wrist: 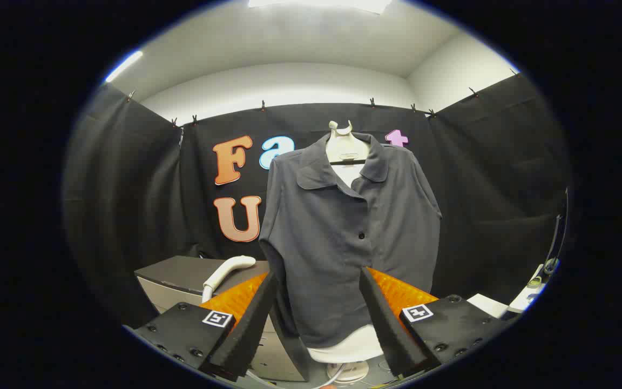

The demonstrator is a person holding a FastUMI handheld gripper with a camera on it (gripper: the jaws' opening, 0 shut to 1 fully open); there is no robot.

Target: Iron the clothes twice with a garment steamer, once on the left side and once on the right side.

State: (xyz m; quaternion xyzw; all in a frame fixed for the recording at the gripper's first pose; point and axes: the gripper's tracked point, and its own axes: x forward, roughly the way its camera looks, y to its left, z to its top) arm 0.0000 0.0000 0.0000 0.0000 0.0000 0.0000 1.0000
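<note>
Gripper view: the hand-held gripper (316,319) is wide open and holds nothing.
To start well, turn it toward the white curved steamer handle (228,268) on the dark grey box top (181,268), ahead of the left finger, and squeeze it evenly. The dark grey button shirt (338,232) hangs on a white dummy (343,146) straight ahead, with open room on both sides.

Colours in the booth
A dark grey shirt (343,237) is hung on a white mannequin torso (345,145); a white steamer head (228,268) is seen beside a grey cabinet (181,273).
</note>
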